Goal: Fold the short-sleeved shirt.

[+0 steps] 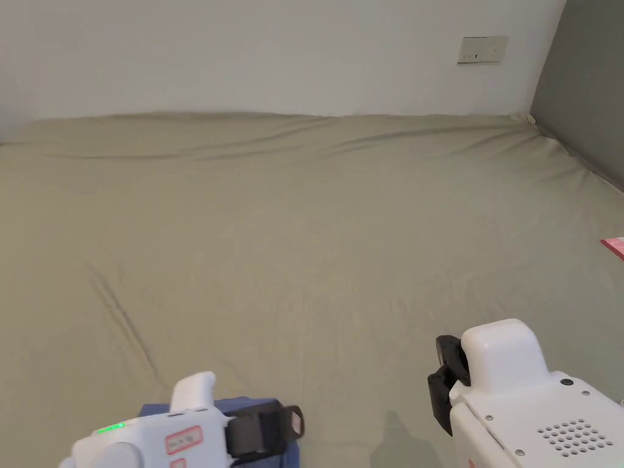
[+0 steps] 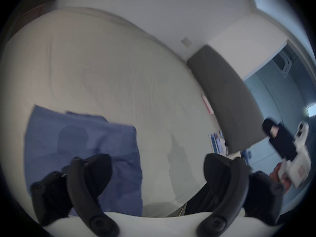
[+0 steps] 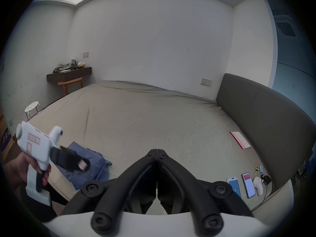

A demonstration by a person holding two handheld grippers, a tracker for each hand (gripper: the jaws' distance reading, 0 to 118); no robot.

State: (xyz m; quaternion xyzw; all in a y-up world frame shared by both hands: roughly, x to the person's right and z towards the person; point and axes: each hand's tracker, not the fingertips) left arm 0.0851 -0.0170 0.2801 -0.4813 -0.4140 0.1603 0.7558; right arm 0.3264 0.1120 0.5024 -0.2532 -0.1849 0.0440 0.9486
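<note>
My left claw (image 2: 157,175) hangs apart over the blue shirt (image 2: 82,155) — lying folded at the bed's (image 1: 317,231) near edge — while my right claw (image 3: 157,151), pressed together and empty, waits aside.

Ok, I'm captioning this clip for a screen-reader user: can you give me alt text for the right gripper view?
The right gripper, jaws closed together on nothing, points across a wide grey-green bed. At left, a hand holds the left gripper above a blue shirt lying near the bed's edge.
</note>
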